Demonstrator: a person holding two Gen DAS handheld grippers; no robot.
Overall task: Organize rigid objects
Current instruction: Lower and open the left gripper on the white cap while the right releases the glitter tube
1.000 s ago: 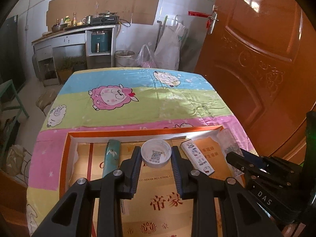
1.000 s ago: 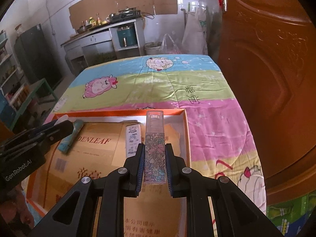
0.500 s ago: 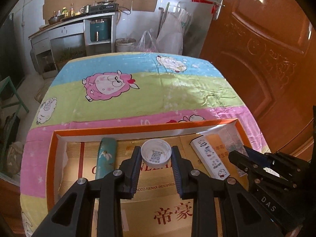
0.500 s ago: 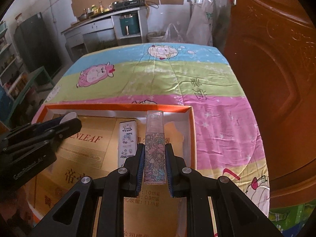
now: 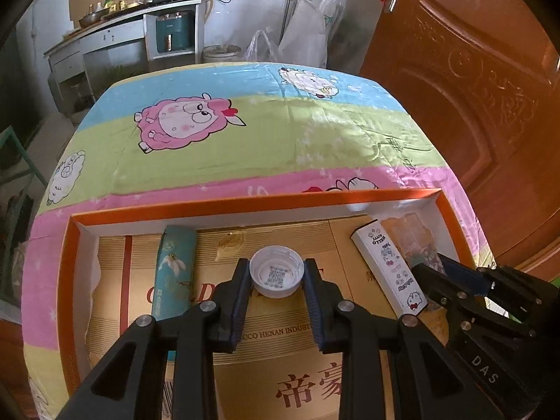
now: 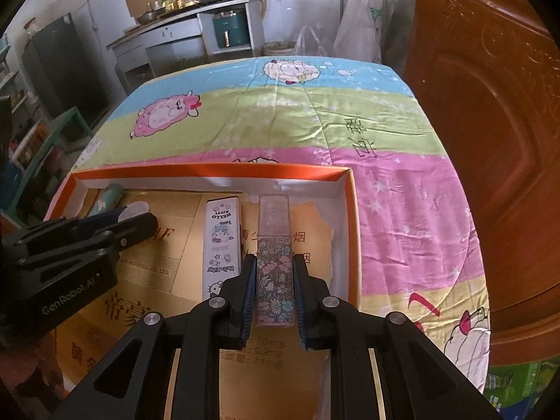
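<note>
We've got 2 things lying in the orange box (image 5: 451, 217) already: teal pack (image 5: 174, 273) and Hello Kitty box (image 5: 388, 266). Left gripper (image 5: 276, 274) pinches the white cap (image 5: 276, 275) and right gripper (image 6: 274, 269) clamps the floral bottle (image 6: 274, 262), both over the box, so 2 drops look left.

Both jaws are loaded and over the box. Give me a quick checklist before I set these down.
1. Left gripper jaws clamped on the white cap: ok.
2. Right gripper jaws clamped on the floral bottle: ok.
3. Both loads over the orange box, inside its rim: ok.
4. Free floor under the cap, between the teal box and Hello Kitty box: ok.
5. Free strip for the bottle between the Hello Kitty box and the right wall: ok, tight.
6. Loads touching the box floor: cannot tell.
</note>
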